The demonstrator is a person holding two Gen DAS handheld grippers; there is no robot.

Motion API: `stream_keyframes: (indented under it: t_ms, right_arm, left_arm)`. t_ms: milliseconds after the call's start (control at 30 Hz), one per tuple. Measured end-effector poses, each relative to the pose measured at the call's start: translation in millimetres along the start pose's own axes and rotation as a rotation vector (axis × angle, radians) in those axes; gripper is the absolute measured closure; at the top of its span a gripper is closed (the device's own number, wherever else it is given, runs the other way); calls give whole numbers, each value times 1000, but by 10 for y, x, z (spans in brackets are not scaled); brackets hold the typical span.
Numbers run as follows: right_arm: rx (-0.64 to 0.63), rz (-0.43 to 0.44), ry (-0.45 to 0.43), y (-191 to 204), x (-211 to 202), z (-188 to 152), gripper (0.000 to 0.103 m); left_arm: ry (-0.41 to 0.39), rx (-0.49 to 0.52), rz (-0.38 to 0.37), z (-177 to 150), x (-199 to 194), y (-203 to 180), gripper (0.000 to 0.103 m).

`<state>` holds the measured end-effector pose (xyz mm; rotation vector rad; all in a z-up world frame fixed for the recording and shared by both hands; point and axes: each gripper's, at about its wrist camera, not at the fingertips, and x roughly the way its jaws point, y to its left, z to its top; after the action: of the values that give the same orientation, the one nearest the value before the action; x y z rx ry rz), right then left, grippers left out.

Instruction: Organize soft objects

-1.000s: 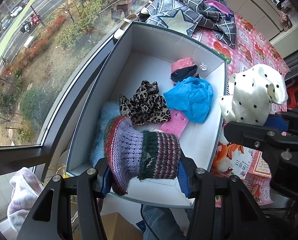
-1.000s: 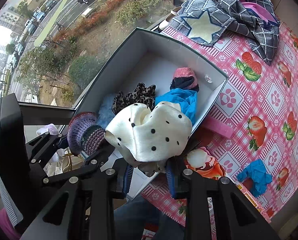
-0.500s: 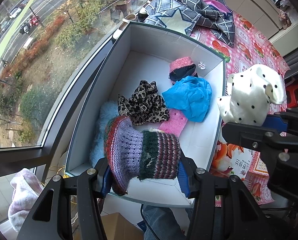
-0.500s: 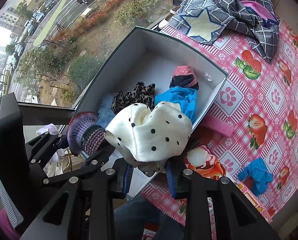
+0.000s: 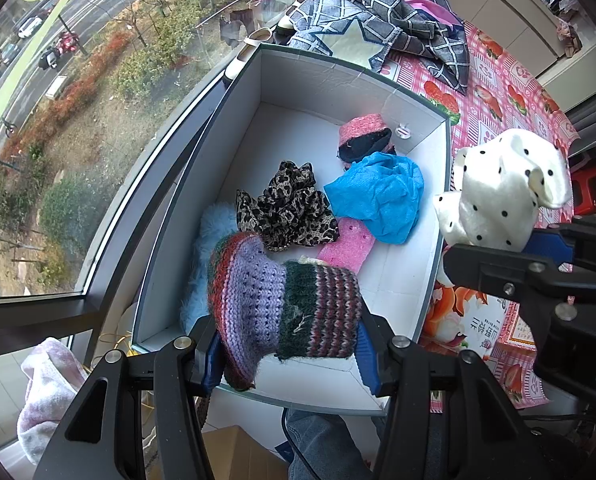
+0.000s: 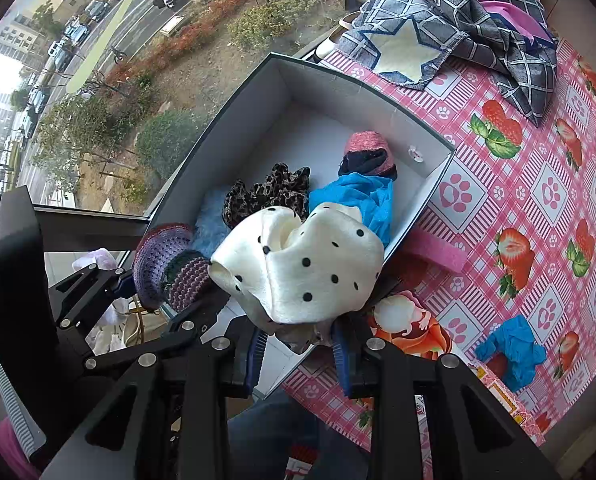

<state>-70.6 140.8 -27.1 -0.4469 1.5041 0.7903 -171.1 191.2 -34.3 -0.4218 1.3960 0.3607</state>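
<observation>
The left gripper clasps a striped purple, green and maroon knitted woollen piece above the near end of the open white cardboard box. The right gripper pinches a cream satin cloth with black dots over the box's right wall. Inside lie a leopard-print fabric, a crumpled blue cloth, a pink foam strip and a fluffy pale-blue item. The box sits on a pink strawberry-patterned tablecloth.
</observation>
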Motion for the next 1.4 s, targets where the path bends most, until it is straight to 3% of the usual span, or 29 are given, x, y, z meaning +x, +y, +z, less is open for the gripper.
stream_keyframes:
  t_ms: [1400]
  right_arm:
    - [25, -2, 9, -82, 32, 82, 74]
  left_arm:
    - [14, 24, 2, 164, 64, -21, 47]
